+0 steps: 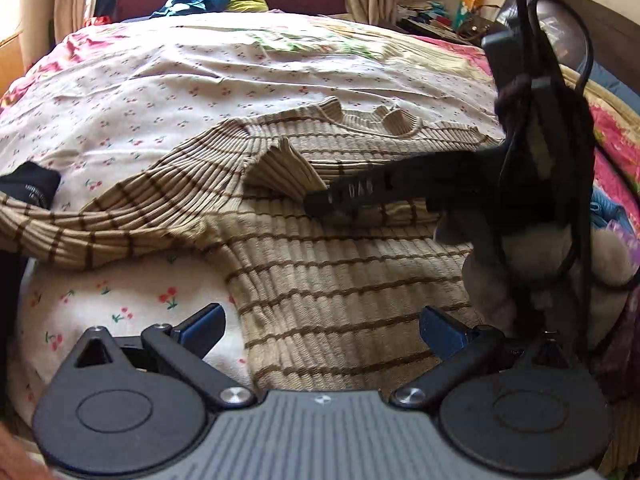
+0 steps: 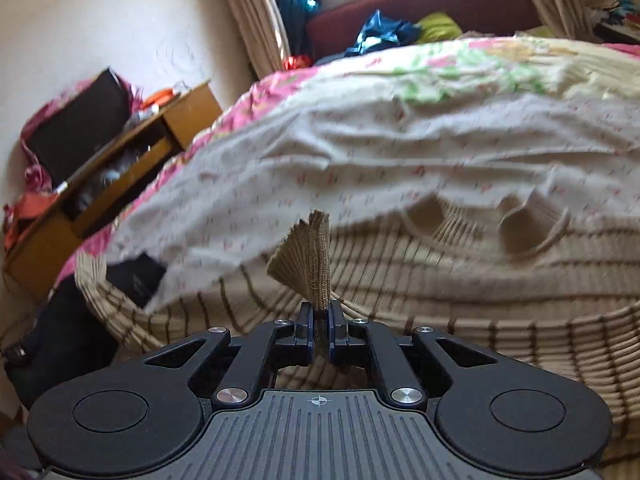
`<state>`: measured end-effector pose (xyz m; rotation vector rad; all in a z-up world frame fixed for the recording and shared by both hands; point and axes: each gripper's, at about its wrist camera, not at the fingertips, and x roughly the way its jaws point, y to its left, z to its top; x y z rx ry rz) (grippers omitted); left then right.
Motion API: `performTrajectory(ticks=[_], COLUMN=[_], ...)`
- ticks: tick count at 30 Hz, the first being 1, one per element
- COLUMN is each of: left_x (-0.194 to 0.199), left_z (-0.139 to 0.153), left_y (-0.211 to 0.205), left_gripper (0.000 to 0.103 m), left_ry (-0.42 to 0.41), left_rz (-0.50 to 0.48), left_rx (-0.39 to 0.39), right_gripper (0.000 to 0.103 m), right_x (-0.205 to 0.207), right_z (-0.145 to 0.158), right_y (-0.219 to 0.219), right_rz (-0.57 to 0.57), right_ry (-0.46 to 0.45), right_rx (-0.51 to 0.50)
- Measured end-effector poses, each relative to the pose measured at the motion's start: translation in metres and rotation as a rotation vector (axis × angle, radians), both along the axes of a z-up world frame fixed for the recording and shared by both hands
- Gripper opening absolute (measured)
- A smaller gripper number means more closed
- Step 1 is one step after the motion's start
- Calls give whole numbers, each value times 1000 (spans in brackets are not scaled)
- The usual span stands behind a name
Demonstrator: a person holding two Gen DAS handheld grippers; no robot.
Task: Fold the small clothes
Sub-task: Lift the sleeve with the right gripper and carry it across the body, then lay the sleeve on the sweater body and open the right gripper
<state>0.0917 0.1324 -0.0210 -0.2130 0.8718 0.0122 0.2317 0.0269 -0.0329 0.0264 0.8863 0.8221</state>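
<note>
**Sleeve cuff pinched over a striped sweater on the bed**

Left wrist view: the left gripper point(image 1: 322, 330) hangs with jaws spread wide and empty above the beige striped sweater point(image 1: 340, 280), which lies flat on the cherry-print sheet point(image 1: 160, 80). Beyond it, the right gripper point(image 1: 316, 202) reaches in from the right, clamping the sleeve cuff point(image 1: 280, 170).

Right wrist view: the jaws are closed on that cuff point(image 2: 310, 256) (its ribbing fans upward), with the sweater's collar further off to the right.
</note>
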Motion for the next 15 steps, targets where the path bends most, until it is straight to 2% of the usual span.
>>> performTrajectory(ticks=[3, 6, 9, 12, 15], left_x=[-2, -1, -5, -5, 6], left_z=[-5, -5, 0, 9, 15], left_y=[11, 14, 17, 21, 24], left_gripper=[103, 103, 103, 103, 103], left_ry=[-12, -33, -54, -77, -99], left_rz=[31, 40, 50, 64, 67], left_rx=[-44, -77, -55, -25, 0], right_gripper=[9, 11, 16, 16, 16], right_x=[-17, -26, -27, -29, -26], right_z=[-17, -8, 1, 11, 29], right_y=[12, 9, 10, -5, -42], right_rz=[12, 34, 76, 42, -51], right_ry=[-29, -70, -70, -58, -53], right_rx=[-76, -88, -103, -54, 9])
